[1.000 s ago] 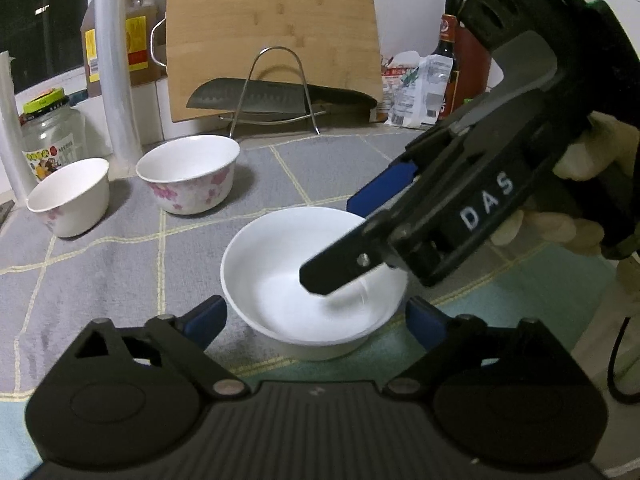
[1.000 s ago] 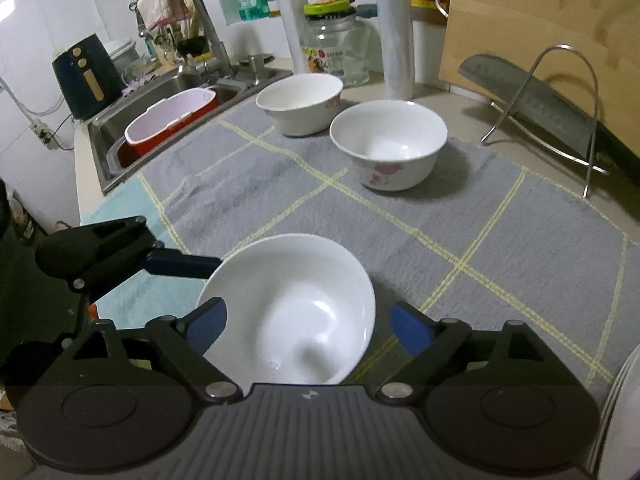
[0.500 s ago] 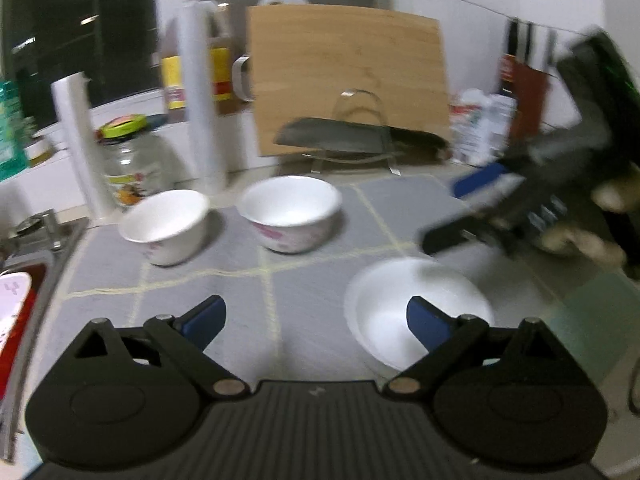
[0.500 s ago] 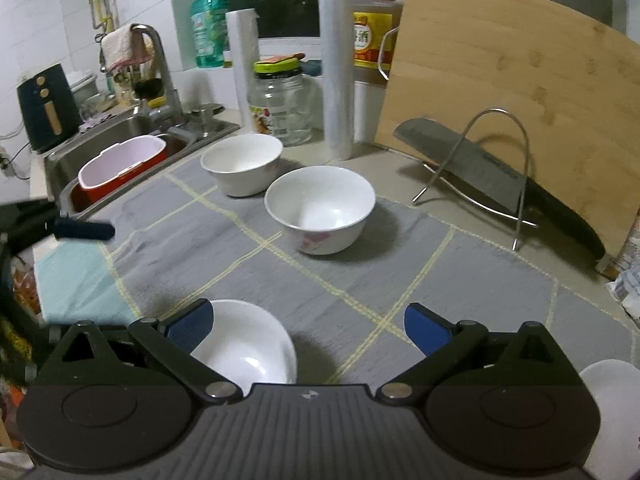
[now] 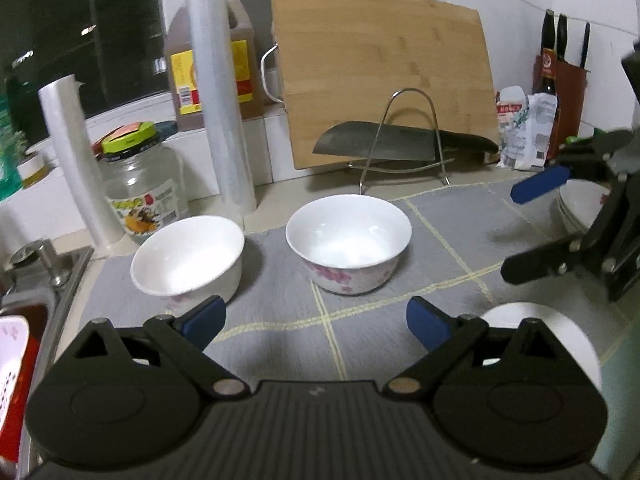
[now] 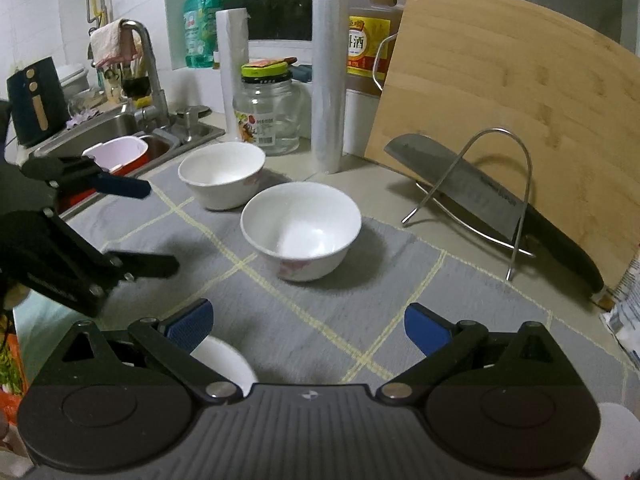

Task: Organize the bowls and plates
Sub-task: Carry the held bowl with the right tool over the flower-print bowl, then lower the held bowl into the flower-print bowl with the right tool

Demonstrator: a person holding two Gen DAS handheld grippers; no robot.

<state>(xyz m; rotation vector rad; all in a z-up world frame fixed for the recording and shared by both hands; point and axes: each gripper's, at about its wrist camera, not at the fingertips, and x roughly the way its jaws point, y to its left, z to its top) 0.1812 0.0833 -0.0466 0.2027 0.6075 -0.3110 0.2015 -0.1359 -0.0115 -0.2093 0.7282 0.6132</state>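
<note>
Three bowls sat on the grey mat (image 5: 440, 236) covering the surface. The flowered bowl (image 5: 349, 242) stood upright in the middle, a second bowl (image 5: 188, 256) just beside it toward the sink (image 6: 120, 128), apart from it, and a plain white bowl (image 5: 560, 336) lay nearest, partly hidden under the claws. More crockery (image 5: 580, 204) stood at the right edge, too cut off to tell what.

The left claw (image 5: 316, 316) stood open with nothing between its pads, aimed at the gap between the two far bowls. The right claw (image 6: 308, 320) had just been opening and now gaped wide and empty, the white bowl's rim (image 6: 224, 360) showing below its left finger.

These bowls looked like glazed ceramic: stiff, fairly heavy, slick and liable to chip. The best hold was probably the rim, one pad inside and one outside the wall, squeezed firmly since glaze slips. Nesting one bowl in another would call for a gentle, level lowering.
</note>
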